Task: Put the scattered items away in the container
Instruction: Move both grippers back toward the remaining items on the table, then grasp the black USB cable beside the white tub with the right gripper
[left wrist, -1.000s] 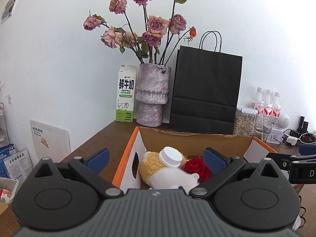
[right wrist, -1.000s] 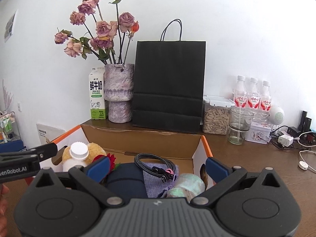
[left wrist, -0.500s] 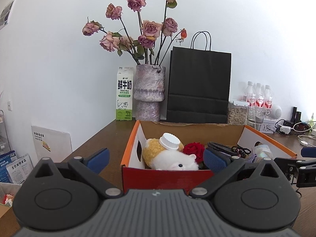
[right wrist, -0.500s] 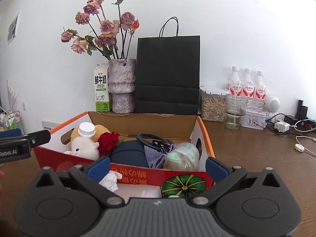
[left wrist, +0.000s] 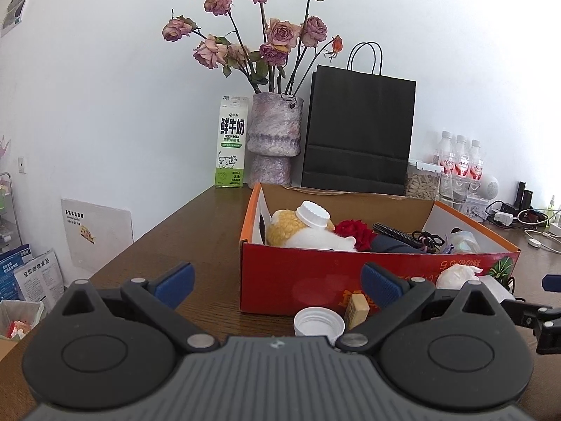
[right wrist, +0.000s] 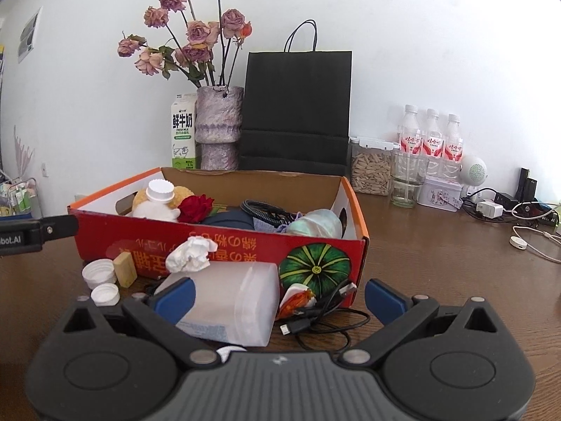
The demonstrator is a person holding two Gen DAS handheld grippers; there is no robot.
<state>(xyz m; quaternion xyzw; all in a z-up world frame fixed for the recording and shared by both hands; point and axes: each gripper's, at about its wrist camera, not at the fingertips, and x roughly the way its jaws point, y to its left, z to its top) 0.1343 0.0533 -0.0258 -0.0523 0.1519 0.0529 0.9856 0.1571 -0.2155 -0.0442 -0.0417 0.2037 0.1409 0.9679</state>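
Note:
A red and orange cardboard box (right wrist: 140,245) (left wrist: 298,273) holds a plush toy, a white-capped bottle (right wrist: 159,191), a red rose (right wrist: 194,207), a dark pouch and a black cable. In front of it on the table lie a crumpled tissue (right wrist: 191,254), two white caps (right wrist: 99,272) (right wrist: 104,294), a tan block (right wrist: 125,269), a clear plastic jar on its side (right wrist: 231,303), an orange wrapper (right wrist: 294,300) and a black USB cable (right wrist: 326,319). My right gripper (right wrist: 278,298) is open over the jar. My left gripper (left wrist: 277,282) is open near a white cap (left wrist: 319,321).
Behind the box stand a milk carton (left wrist: 229,142), a vase of dried roses (left wrist: 275,144), a black paper bag (left wrist: 357,133), a jar of seeds (right wrist: 371,166), a glass (right wrist: 406,182) and water bottles (right wrist: 429,137). Chargers and cables (right wrist: 519,217) lie at the right.
Both grippers have pulled back from above the box and lowered, so the box front and the loose items before it have come into view. Both stay open.

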